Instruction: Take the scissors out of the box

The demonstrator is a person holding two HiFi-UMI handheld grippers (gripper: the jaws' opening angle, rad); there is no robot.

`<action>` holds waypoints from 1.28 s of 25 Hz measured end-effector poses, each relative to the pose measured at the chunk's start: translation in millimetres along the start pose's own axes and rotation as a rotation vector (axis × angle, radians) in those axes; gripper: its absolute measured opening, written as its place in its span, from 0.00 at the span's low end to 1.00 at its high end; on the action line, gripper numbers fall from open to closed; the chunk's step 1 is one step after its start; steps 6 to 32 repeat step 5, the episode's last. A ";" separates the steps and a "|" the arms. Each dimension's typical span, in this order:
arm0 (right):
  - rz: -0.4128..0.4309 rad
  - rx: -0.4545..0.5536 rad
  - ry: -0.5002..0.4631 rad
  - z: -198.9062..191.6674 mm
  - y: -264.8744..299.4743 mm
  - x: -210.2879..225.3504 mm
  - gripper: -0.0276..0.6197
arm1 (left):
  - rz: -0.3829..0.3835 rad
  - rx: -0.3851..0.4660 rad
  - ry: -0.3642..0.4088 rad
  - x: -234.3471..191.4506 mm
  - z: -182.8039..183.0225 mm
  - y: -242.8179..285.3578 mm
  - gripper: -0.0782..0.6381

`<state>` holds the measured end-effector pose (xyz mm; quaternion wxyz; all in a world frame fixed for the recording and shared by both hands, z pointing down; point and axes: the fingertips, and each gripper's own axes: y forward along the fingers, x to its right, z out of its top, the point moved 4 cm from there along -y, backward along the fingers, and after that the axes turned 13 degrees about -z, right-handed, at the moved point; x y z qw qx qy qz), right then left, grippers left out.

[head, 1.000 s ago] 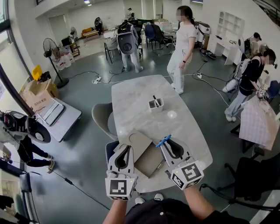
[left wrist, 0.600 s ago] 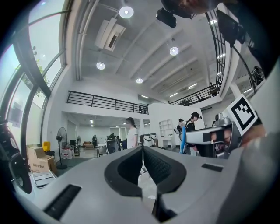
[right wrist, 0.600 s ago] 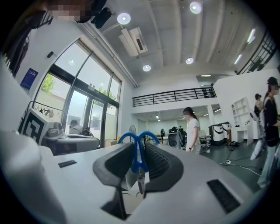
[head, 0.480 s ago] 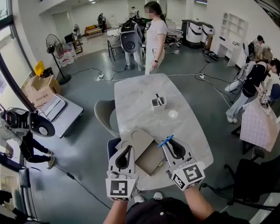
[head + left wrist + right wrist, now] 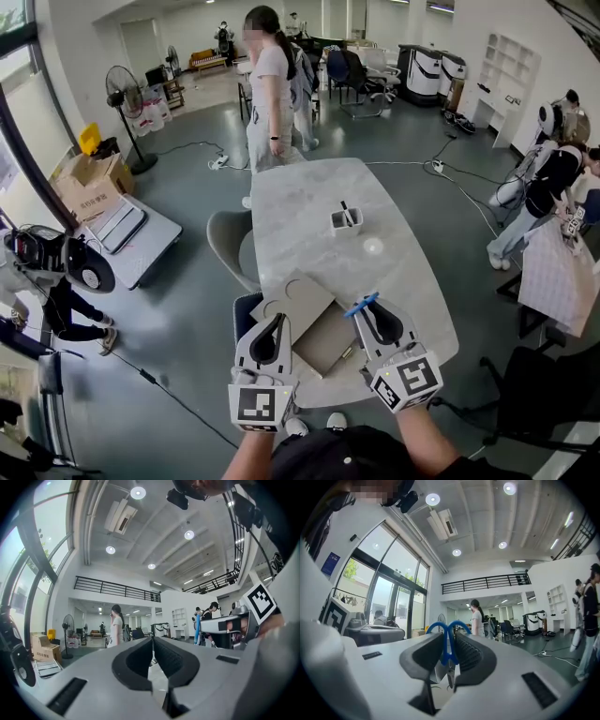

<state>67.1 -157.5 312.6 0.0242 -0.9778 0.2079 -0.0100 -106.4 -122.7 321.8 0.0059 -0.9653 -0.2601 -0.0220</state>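
Your R gripper (image 5: 362, 308) is clamped partway shut on the scissors (image 5: 359, 303), blue handles poking past its tips, blades hanging down btwn the jaws, just over the box's (image 5: 323, 342) right edge, while your L gripper (image 5: 278, 318), closed & empty, sits at the box's left.

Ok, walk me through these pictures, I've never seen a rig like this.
No robot here: a person holds a two-fingered gripper in each hand. The wide picture comes from a camera on their head, looking down. The other two come from cameras riding on each gripper, looking along its fingers. On the table lie an open flat box and a small white holder. The right gripper is closed on blue-handled scissors; the left gripper is shut with nothing in it.
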 end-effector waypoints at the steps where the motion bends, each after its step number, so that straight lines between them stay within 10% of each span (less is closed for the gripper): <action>1: 0.001 -0.003 0.001 -1.2 0.3 -0.7 0.16 | 0.001 0.002 -0.001 -0.8 -0.7 0.0 0.14; 32: 0.003 -0.010 0.009 -7.7 0.2 -2.4 0.16 | -0.003 0.001 -0.015 -2.0 -5.2 -0.2 0.14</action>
